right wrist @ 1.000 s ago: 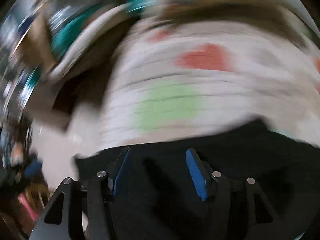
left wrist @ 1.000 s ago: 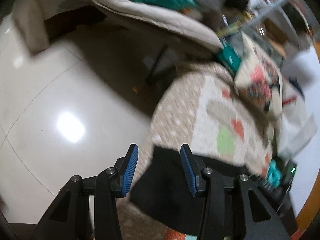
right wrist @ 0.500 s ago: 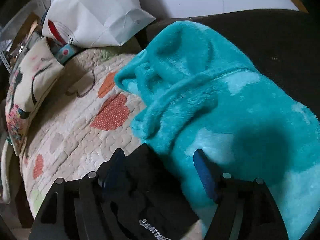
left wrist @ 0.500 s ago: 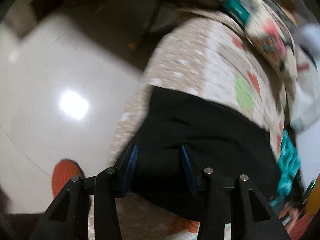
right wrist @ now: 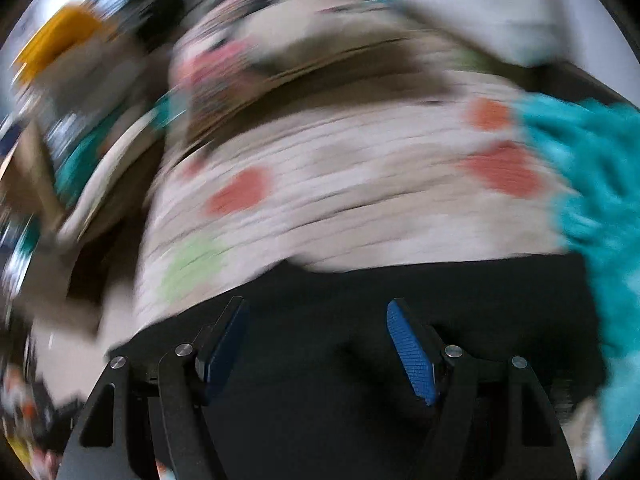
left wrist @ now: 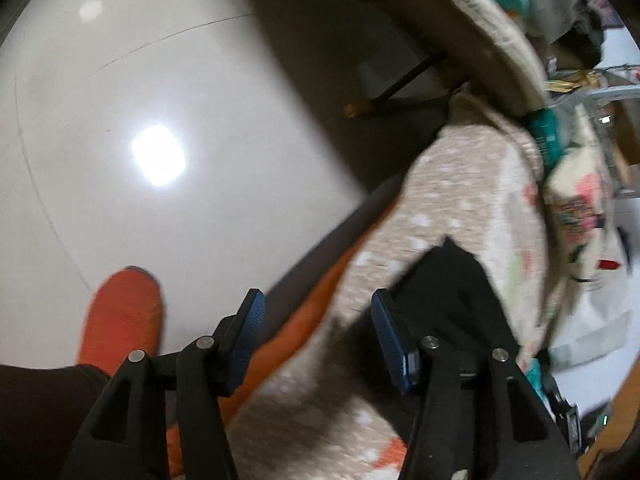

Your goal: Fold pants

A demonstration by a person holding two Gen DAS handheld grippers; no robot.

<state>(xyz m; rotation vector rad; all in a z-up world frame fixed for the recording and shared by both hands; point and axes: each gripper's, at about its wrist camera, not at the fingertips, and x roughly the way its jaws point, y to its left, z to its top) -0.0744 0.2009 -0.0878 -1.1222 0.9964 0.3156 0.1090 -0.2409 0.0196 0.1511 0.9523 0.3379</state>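
The black pants (right wrist: 420,292) lie on a beige quilt with hearts (right wrist: 340,200). In the right wrist view, which is blurred by motion, my right gripper (right wrist: 316,348) is open and empty just over the pants. In the left wrist view the pants (left wrist: 452,292) show as a black patch on the quilt (left wrist: 460,184), beside the right finger. My left gripper (left wrist: 316,340) is open and empty over the quilt's edge, left of the pants.
A teal fleece blanket (right wrist: 592,184) lies right of the pants. A patterned pillow (left wrist: 576,200) and a white paper bag (left wrist: 592,308) sit at the far end of the quilt. White tiled floor (left wrist: 160,120), an orange slipper (left wrist: 124,312) and a beige chair (left wrist: 472,12) lie left.
My left gripper has swung left, off the pants to the quilt's edge, and opened wider. My right gripper has swung from the teal blanket back over the pants.
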